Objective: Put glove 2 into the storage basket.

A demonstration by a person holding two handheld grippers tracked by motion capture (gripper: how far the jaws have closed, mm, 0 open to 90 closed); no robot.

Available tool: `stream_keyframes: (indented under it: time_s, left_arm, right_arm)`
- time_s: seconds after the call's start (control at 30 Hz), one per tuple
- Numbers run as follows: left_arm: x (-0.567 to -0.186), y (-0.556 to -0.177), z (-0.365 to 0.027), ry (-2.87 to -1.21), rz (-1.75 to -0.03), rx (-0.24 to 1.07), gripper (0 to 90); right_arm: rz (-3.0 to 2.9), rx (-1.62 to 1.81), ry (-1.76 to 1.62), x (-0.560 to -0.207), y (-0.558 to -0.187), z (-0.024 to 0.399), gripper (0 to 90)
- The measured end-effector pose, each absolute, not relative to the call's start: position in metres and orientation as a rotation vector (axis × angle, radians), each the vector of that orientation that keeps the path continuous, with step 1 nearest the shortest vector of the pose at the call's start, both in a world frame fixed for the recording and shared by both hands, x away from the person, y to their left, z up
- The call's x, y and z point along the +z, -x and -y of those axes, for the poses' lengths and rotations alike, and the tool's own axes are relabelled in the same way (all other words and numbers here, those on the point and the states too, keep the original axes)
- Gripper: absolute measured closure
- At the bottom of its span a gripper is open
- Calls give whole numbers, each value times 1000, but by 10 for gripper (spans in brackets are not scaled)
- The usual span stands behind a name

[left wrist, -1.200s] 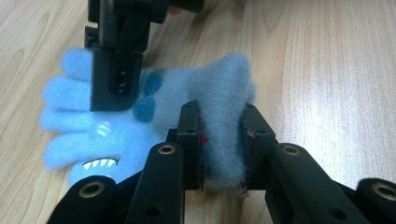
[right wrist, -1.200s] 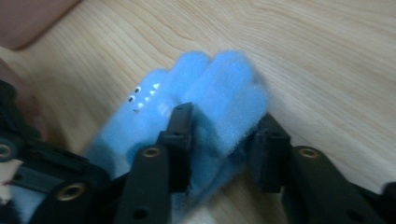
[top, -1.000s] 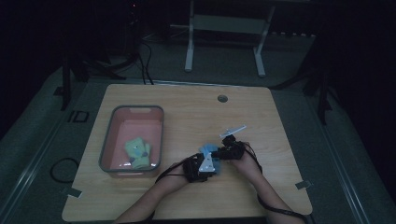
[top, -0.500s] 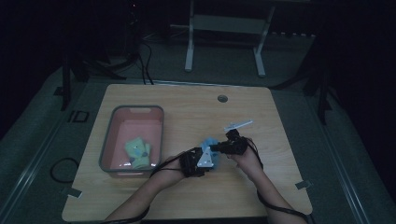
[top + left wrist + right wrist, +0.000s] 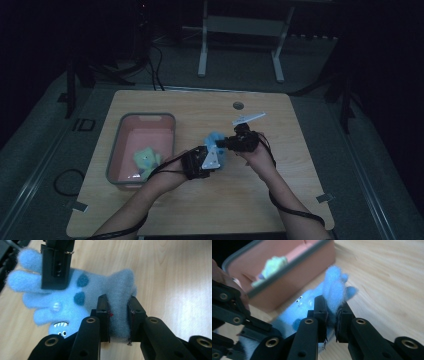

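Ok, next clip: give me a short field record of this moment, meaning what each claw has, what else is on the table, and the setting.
held item: blue plush toy, fuzzy, darker blue spots, small toothy face
left claw: shut on one flap of the toy
right claw: shut on another fuzzy end of the toy
toy position: gripped between both claws, above the table
bin: pink bin with grey rim, at the table's left
bin contents: green plush toy
table surface: light wood
lighting: dim room, dark surroundings
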State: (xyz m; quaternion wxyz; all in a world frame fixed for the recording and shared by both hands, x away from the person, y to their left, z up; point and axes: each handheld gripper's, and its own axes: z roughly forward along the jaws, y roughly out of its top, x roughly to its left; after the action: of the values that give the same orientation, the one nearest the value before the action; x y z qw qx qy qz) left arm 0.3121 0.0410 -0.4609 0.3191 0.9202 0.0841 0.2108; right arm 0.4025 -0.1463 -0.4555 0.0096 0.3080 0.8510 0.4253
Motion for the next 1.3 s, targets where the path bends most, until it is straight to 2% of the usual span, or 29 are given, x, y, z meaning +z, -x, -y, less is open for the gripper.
stream_keyframes:
  time_s: [0.73,1.3]
  left_arm:
    - [-436,-303,-122,-2427,-388,645,763]
    - [-443,-293,-165,-2455,-487,661,763]
  right_arm:
    - [-2719,1348,-788,-423,-415,52,820]
    - [-2805,1313,-686,-421,-413,-12,820]
